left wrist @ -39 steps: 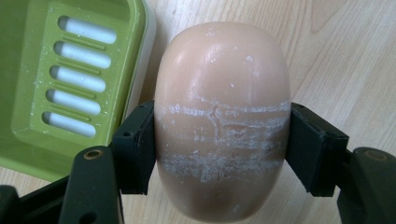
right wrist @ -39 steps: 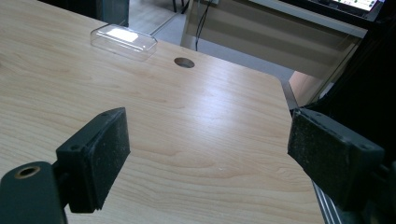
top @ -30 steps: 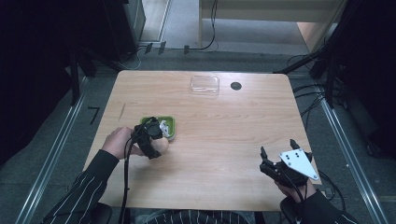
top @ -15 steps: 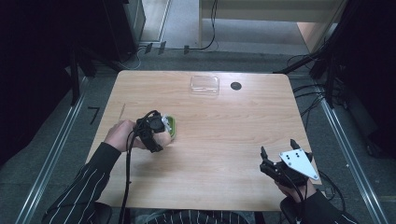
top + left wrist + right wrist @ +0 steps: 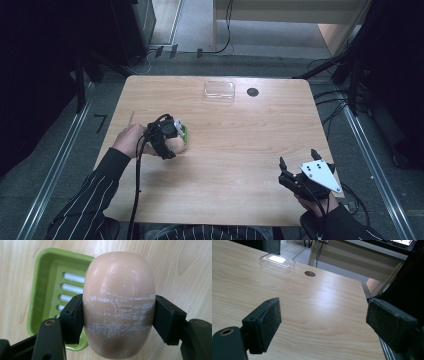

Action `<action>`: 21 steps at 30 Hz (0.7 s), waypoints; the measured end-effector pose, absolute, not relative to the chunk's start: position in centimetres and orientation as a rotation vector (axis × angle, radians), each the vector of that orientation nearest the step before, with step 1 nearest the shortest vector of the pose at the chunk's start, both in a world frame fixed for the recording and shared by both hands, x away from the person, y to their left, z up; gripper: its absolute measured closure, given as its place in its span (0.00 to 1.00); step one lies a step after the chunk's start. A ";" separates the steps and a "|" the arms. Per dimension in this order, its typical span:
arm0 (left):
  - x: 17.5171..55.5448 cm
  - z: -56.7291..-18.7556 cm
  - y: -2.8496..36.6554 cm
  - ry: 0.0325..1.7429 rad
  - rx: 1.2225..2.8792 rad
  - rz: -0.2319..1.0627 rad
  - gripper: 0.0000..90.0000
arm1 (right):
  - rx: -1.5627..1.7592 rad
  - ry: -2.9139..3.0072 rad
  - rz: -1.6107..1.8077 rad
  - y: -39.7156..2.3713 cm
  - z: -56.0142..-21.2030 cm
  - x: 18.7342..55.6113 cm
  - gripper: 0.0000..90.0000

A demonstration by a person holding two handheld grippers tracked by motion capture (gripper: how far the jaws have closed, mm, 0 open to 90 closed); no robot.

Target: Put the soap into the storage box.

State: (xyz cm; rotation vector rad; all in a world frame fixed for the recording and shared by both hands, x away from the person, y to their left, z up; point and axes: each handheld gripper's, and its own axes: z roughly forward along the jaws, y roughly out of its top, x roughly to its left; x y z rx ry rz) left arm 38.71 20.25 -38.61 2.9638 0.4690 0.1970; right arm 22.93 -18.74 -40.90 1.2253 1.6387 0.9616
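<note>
Above the green soap dish point(image 5: 47, 290), left gripper point(image 5: 118, 317) clamps the soap bar point(image 5: 118, 302).

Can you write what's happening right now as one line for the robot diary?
left tool: shut on soap | soap: above green dish | right tool: open, empty | clear lid: far table edge

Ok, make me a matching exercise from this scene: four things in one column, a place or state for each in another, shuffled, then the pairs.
Things:
1. soap bar
2. green soap dish
3. clear plastic lid
4. right hand-held gripper

Places or states:
A. near the table's far edge, beside a round hole
B. open, nothing between its jaws
C. clamped in the left hand-held gripper
D. on the table, empty, slotted bottom showing

Pairs: 1-C, 2-D, 3-A, 4-B
</note>
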 end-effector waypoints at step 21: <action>40.5 -38.2 20.2 0.442 2.964 0.209 0.37 | 1.229 1.638 0.961 -18.7 -40.9 22.9 0.15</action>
